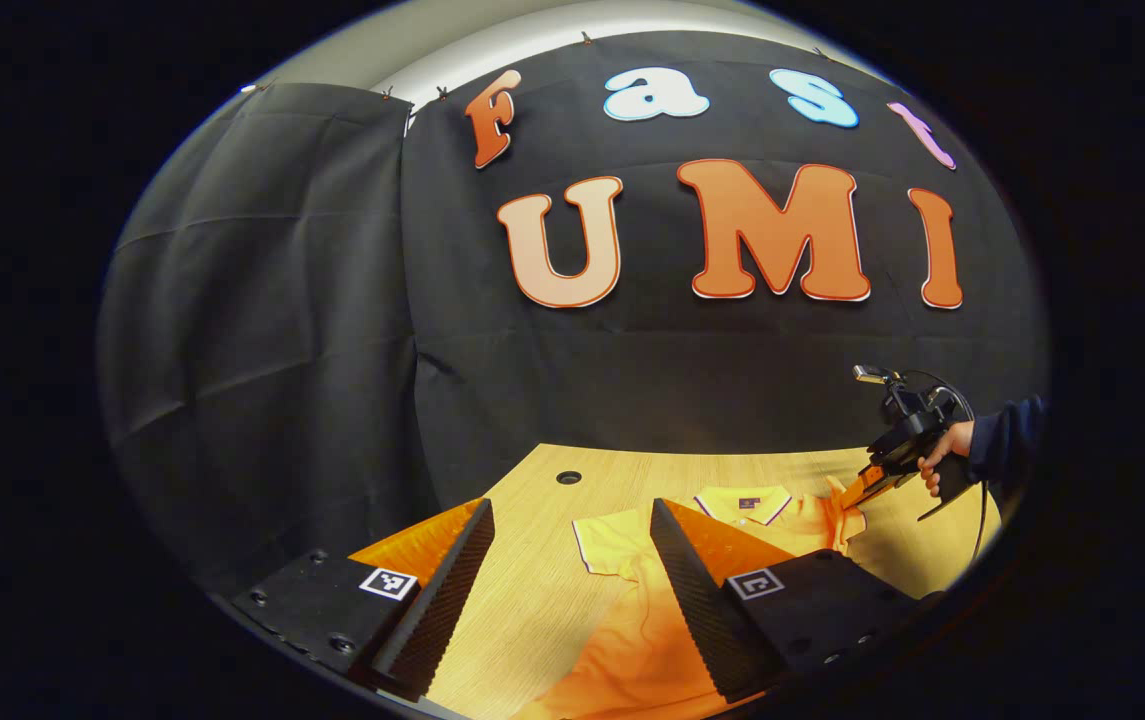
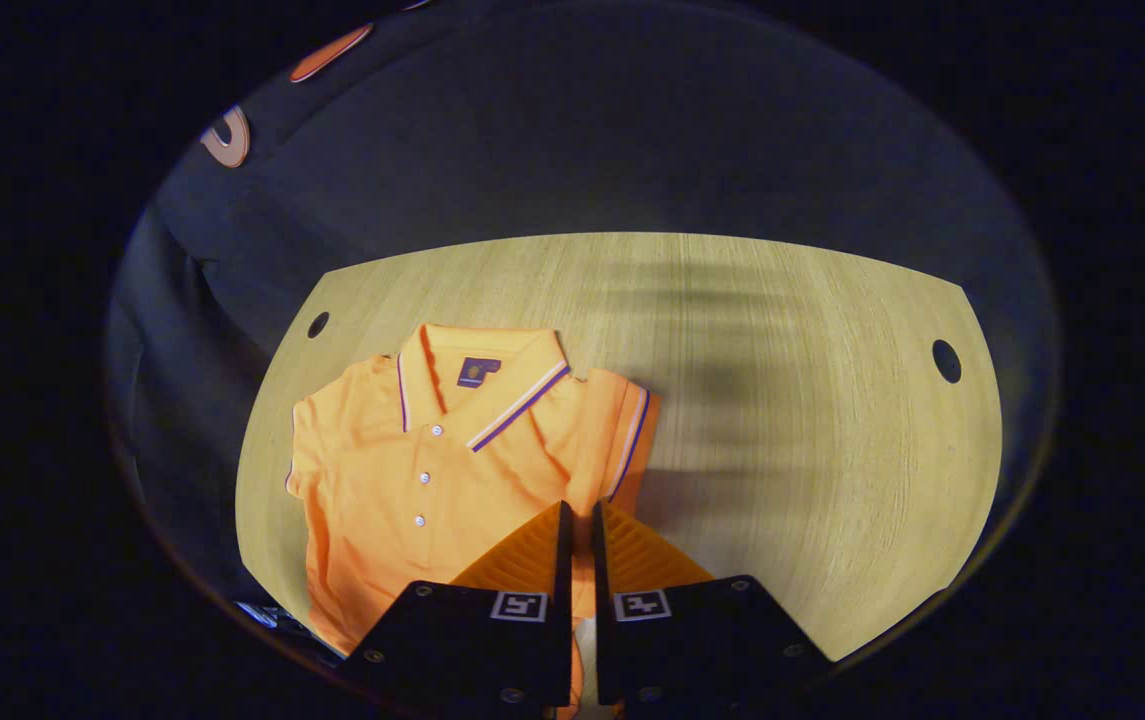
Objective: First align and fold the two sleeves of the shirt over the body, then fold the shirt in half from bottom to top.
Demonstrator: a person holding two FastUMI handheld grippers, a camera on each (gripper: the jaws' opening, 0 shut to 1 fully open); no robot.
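An orange polo shirt (image 2: 412,470) lies face up on the wooden table (image 2: 812,450), collar (image 2: 492,380) towards the far wall and buttons closed. My right gripper (image 2: 580,508) has its fingers pressed together on the lower edge of the shirt's right sleeve (image 2: 627,430). In the left gripper view that gripper (image 1: 867,485), held by a hand (image 1: 944,448), tilts down onto the slightly raised sleeve (image 1: 844,515). My left gripper (image 1: 572,510) stands wide open above the shirt (image 1: 632,620), near its left sleeve (image 1: 602,540), with nothing between the fingers.
The black cloth wall (image 1: 332,330) closes off the table at the back and left. The tabletop has round holes (image 2: 945,360) near its far corners. Bare wood stretches to the right of the shirt.
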